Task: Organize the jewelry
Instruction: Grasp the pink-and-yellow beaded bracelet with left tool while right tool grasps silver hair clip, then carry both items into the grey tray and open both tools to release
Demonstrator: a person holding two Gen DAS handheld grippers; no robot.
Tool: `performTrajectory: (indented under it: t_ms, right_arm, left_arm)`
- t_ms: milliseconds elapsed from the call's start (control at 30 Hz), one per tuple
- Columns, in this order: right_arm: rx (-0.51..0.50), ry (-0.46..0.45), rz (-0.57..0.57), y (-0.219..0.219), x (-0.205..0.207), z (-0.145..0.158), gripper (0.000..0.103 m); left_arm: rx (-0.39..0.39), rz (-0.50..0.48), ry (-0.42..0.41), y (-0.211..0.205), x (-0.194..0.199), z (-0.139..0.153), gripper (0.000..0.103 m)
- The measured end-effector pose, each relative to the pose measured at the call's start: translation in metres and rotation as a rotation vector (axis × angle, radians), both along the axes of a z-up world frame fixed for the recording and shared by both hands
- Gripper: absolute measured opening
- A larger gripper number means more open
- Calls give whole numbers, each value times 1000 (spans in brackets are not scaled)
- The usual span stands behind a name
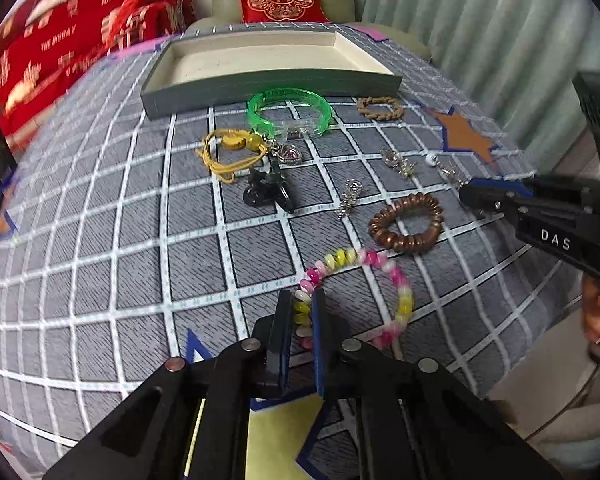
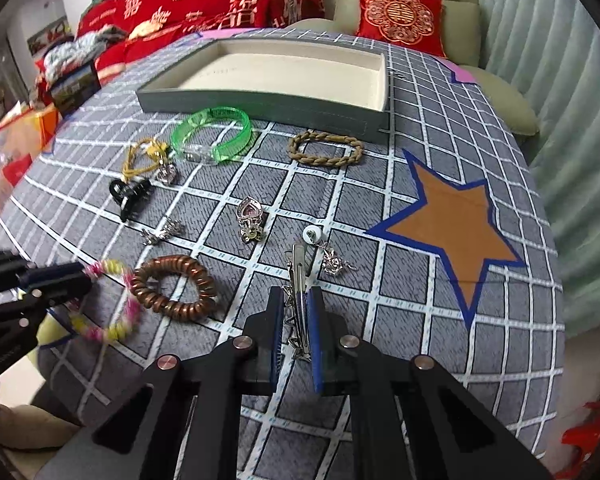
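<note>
Left wrist view: the left gripper (image 1: 302,308) pinches the pink, yellow and white coil bracelet (image 1: 396,280) at its near-left arc, pads pressed on the beads. At one o'clock from it lies the copper coil hair tie (image 1: 406,222); at twelve a black claw clip (image 1: 266,194), then the yellow cord charm (image 1: 232,150) and the green bangle (image 1: 288,112), which sits just before the grey tray (image 1: 260,88). A braided tan bracelet (image 1: 380,108) lies at one o'clock, near the tray's right end. The right gripper (image 1: 476,196) enters at three o'clock.

Right wrist view: the right gripper (image 2: 296,308) is clamped on a silver hair clip (image 2: 298,276) with a chain. At twelve sits a white-button earring (image 2: 312,234); at eleven a heart-stone pendant (image 2: 250,216); at two an orange star patch (image 2: 456,232) on the checked cloth (image 2: 500,360). The coil bracelet, blurred, is at nine o'clock.
</note>
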State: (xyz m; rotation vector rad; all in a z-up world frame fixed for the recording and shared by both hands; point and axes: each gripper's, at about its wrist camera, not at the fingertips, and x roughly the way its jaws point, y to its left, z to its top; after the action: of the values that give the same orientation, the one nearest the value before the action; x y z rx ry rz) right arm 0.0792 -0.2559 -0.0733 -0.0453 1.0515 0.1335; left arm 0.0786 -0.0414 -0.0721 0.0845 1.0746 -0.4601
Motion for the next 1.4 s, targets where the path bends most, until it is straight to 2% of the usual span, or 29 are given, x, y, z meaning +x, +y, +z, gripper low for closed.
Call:
performTrajectory:
  t_ms: [333, 667, 900, 1067, 1267, 1400]
  right_arm:
    - [124, -39, -45, -9, -8, 25, 13]
    - [209, -88, -56, -10, 11, 63, 13]
    - [227, -116, -58, -13, 65, 94, 13]
    - [244, -108, -67, -18, 119, 104, 13]
    - [254, -91, -84, -16, 188, 97, 13]
    - [256, -66, -104, -13, 227, 78, 13]
  left_arm:
    - [-82, 53, -17, 21, 0, 20, 18]
    - [-178, 106, -104, 38, 30, 81, 18]
    - [-179, 141, -162, 38, 84, 120, 18]
    - [-155, 149, -184, 28, 131, 131, 18]
    - [-143, 170, -188, 11, 201, 123, 18]
    - [-129, 194, -132, -1, 248, 95, 18]
